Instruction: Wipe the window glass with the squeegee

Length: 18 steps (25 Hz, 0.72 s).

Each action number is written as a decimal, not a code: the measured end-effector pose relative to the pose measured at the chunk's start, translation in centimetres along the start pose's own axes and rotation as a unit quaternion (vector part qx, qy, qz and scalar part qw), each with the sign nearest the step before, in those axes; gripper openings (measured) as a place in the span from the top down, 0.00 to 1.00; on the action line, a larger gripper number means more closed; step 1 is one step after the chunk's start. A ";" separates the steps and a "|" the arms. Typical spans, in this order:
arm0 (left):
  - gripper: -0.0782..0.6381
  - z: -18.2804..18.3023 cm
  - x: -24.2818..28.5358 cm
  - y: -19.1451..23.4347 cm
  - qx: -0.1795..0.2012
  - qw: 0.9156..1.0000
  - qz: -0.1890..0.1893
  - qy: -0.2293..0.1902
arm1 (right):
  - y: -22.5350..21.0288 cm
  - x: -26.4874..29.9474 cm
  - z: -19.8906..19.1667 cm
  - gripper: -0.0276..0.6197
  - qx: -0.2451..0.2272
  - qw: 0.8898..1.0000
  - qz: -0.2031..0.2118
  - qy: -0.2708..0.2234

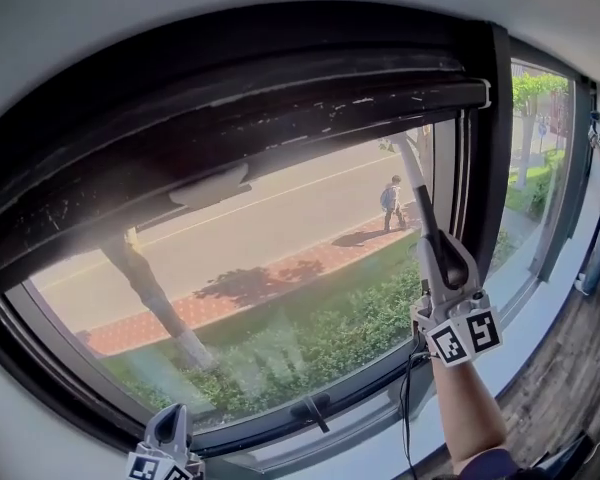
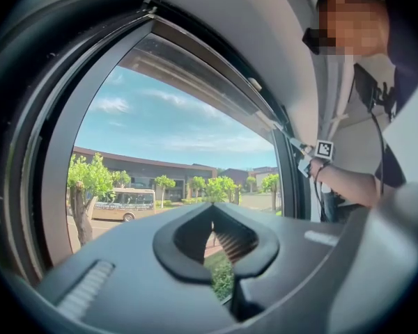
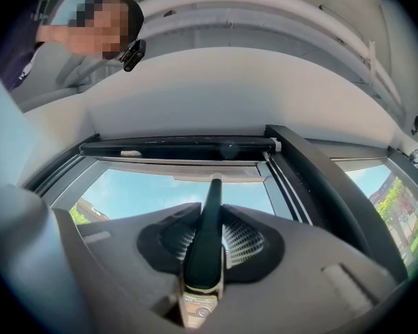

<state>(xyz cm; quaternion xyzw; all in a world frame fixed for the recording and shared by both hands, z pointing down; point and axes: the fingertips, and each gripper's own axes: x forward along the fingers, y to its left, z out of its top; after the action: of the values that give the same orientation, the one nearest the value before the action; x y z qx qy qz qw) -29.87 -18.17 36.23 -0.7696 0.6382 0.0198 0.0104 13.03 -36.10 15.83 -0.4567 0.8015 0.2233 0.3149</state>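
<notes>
Nearest you, your left gripper [image 1: 169,426] hung low by the sill, its jaws pressed together on nothing, so it played no part.

Your right gripper [image 3: 207,245] was raised in front of the right side of the pane, and its ribbed pads [image 3: 245,242] were clamped on the thick black grip of the long-handled black-and-pale squeegee [image 1: 429,230]. That was probably the right place to hold it: the grip is the fattest part and fills the jaws, whereas the pale shaft above looked thinner and smoother.

The tool was likely light and stiff, but its length would have acted as a lever, so sideways drag at the head could have rolled the smooth handle between the pads. A firm pinch and a straight pull seemed wise.

The shaft ran up to the top right corner of the clear window glass [image 1: 280,258], just under the dark upper frame [image 1: 280,103]. The blade itself could not be made out there.
</notes>
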 end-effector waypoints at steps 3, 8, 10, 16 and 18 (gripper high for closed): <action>0.88 -0.2 -0.2 -0.2 0.000 1.000 -0.004 0.004 | 0.1 -0.7 -0.4 0.80 0.003 1.000 0.000 0.009; 0.88 -0.7 -0.7 -0.6 -0.001 1.000 -0.011 0.012 | 0.2 -1.8 -1.0 0.80 0.013 1.000 -0.001 0.019; 0.88 -0.9 -0.9 -0.7 -0.001 1.000 -0.014 0.016 | 0.3 -2.2 -1.3 0.80 0.015 1.000 -0.001 0.023; 0.88 -1.1 -1.2 -0.8 -0.004 1.000 -0.015 0.022 | 0.4 -3.6 -2.3 0.80 0.023 0.999 -0.002 0.036; 0.88 -1.1 -1.2 -0.9 -0.005 1.000 -0.016 0.021 | 0.5 -4.1 -2.7 0.80 0.024 0.999 -0.003 0.041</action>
<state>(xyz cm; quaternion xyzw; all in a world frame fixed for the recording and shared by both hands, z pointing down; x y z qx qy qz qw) -29.23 -16.88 37.33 -0.7800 0.6257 0.0067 -0.0061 13.34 -35.16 20.66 -0.4598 0.8178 0.1840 0.2931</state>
